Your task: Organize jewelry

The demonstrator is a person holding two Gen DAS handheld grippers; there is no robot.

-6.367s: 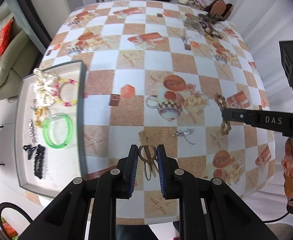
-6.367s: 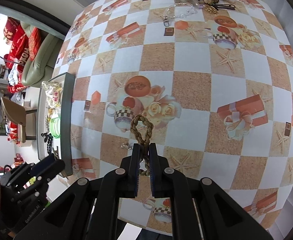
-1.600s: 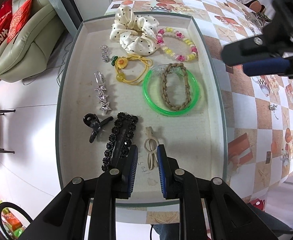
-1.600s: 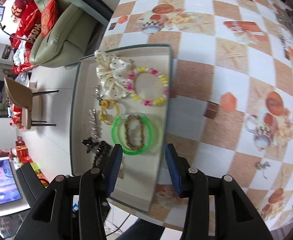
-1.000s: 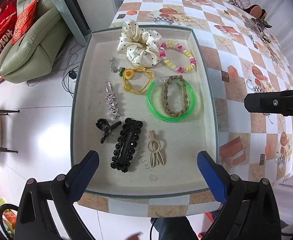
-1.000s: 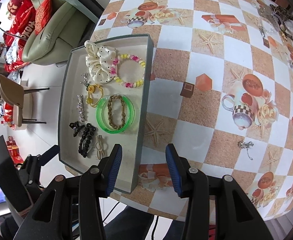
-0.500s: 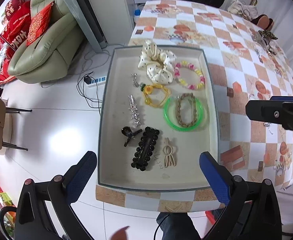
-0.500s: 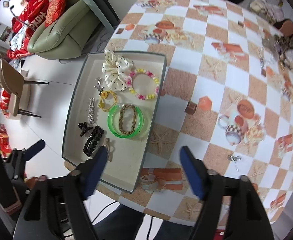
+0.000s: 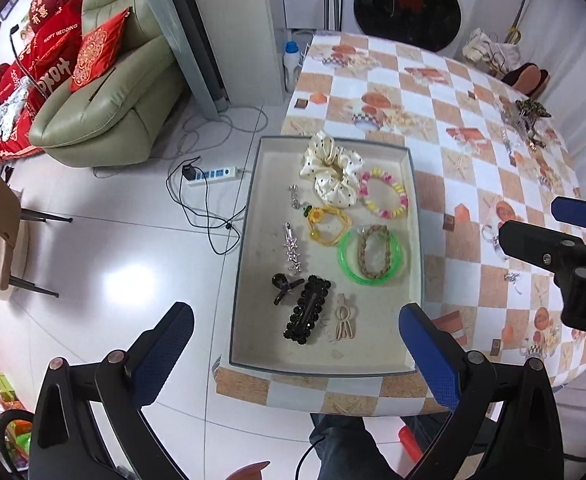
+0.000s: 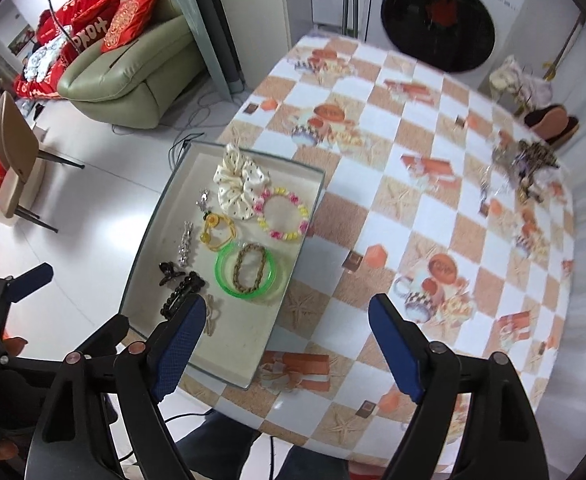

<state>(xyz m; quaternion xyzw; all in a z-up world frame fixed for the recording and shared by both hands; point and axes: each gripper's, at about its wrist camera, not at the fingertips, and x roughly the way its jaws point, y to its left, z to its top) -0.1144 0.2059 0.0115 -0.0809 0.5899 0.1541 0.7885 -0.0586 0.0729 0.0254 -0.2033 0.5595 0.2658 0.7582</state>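
The left hand-held gripper (image 9: 295, 354) hangs wide open and empty above the tray (image 9: 249, 248) at the bench (image 9: 473, 184) edge. In the tray a braided bracelet (image 9: 374, 251) lies inside a green bangle (image 9: 347, 266), beside a scrunchie (image 9: 330, 170), bead bracelet (image 9: 383, 196) and black clip (image 9: 308, 316). The right hand-held gripper (image 9: 565, 232) reaches in over the bench.

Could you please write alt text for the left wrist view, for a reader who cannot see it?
A shallow grey tray on a checkered table holds hair accessories and bracelets, among them a braided bracelet lying inside a green bangle. The left tool hangs open above the tray, holding nothing, and the right tool enters from the right.
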